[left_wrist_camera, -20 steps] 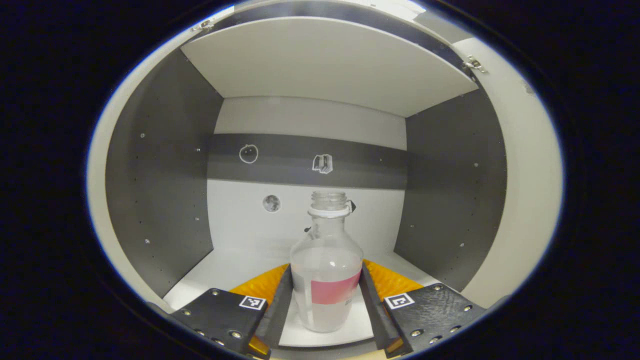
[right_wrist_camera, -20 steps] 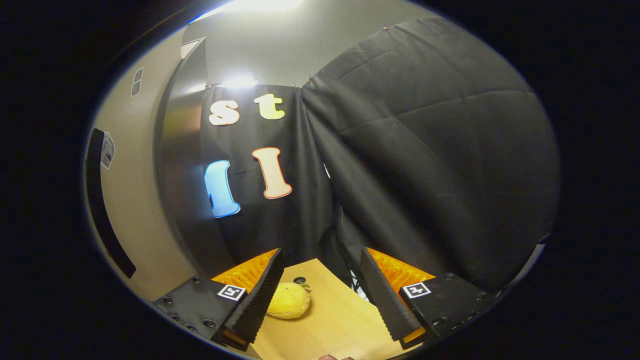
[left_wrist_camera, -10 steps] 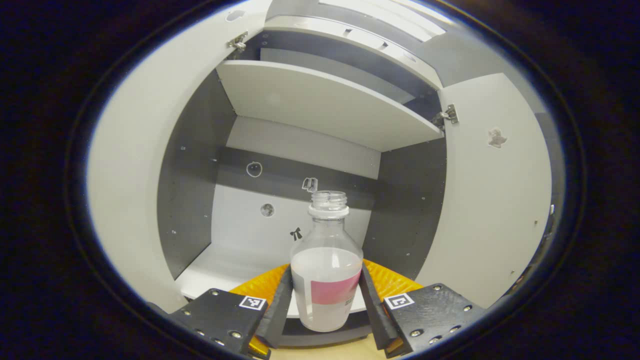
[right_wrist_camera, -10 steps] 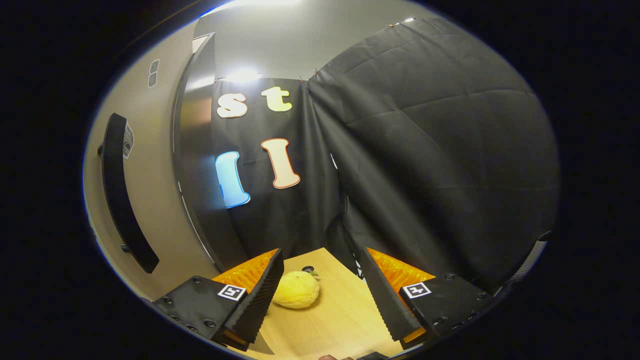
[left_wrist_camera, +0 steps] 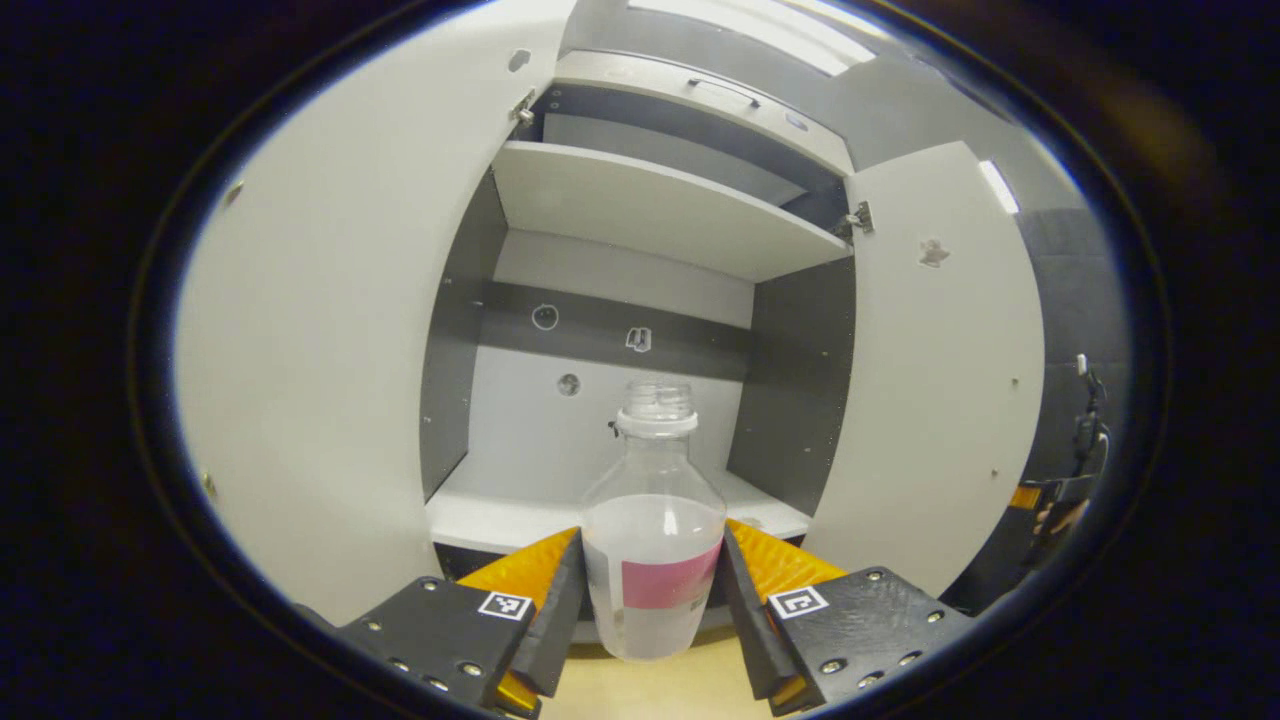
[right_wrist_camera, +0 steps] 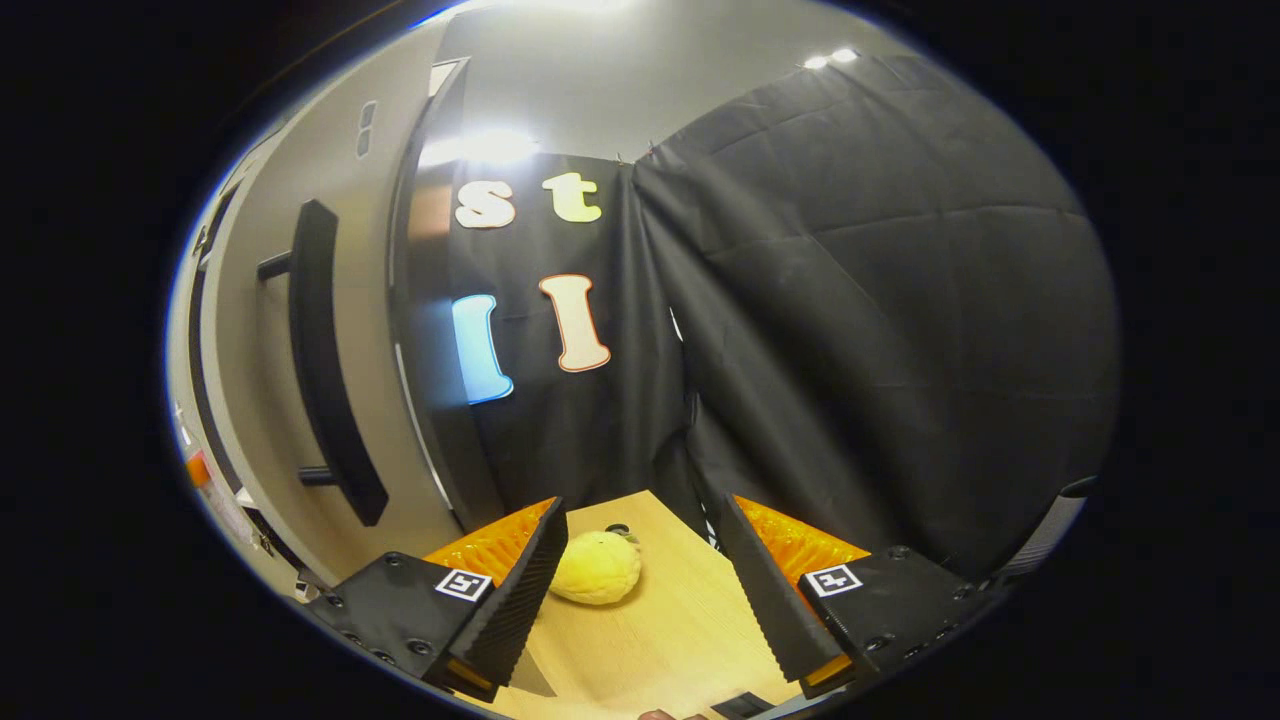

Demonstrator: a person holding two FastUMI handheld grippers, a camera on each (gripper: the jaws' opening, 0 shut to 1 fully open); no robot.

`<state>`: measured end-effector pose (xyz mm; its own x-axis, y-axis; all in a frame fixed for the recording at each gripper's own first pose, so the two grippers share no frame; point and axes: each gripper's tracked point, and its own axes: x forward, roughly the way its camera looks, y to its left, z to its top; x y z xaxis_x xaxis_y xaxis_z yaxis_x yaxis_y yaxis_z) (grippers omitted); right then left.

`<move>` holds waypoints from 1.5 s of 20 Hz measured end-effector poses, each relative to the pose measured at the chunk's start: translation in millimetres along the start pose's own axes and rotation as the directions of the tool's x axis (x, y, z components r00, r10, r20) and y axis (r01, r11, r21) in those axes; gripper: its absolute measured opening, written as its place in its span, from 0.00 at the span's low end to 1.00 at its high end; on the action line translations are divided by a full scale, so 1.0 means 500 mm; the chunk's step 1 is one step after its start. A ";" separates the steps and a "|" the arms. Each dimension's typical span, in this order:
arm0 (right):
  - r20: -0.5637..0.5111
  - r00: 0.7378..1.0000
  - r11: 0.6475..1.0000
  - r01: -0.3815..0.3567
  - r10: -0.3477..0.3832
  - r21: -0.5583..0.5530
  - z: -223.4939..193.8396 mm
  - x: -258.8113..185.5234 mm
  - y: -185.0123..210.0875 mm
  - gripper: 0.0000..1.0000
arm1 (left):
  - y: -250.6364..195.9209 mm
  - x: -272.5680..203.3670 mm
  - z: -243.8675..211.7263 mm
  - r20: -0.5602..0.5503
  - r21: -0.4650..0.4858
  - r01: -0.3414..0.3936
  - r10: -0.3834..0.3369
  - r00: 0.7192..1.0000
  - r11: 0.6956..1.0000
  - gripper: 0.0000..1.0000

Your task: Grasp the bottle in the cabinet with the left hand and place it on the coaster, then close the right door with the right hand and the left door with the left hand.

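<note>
Both fingers of the left gripper (left_wrist_camera: pixel 652 610) are clamped on the bottle (left_wrist_camera: pixel 654 545), which hangs upright in front of the open cabinet (left_wrist_camera: pixel 640 300), above the front edge of its lower shelf (left_wrist_camera: pixel 480 515); the coaster I cannot find. To do this step well, I think, keep the bottle upright, since it has no cap and liquid inside, and lower it slowly; the left door (left_wrist_camera: pixel 320 340) and right door (left_wrist_camera: pixel 940 380) stand open at both sides. On the right gripper view, the right gripper (right_wrist_camera: pixel 640 590) has its fingers apart and empty over the table (right_wrist_camera: pixel 660 640), near a yellow fruit (right_wrist_camera: pixel 596 568); a door handle (right_wrist_camera: pixel 330 360) is at its left.
</note>
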<state>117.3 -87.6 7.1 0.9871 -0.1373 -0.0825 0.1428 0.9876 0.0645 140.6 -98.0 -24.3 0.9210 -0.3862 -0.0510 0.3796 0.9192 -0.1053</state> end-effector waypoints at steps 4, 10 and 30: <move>0.023 1.000 1.000 -0.009 0.009 -0.020 0.022 -0.029 0.009 0.98 | 0.013 -0.075 -0.090 -0.048 0.010 0.006 -0.005 0.999 1.000 0.78; 0.060 0.998 1.000 -0.004 0.003 0.009 0.023 -0.073 0.005 0.92 | 0.006 -0.173 -0.228 -0.116 0.043 0.005 0.000 0.993 0.999 0.71; 0.018 0.999 0.999 0.033 -0.033 -0.011 0.007 -0.134 -0.018 0.92 | -0.122 -0.219 -0.582 -0.249 0.081 0.097 -0.074 0.966 0.992 0.71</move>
<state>50.4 -87.4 15.6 0.9829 -0.1715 -0.0668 0.1750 0.9833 0.0508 -9.0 -134.4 -301.2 0.8396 -0.4604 -0.2884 0.4729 0.8807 -0.0292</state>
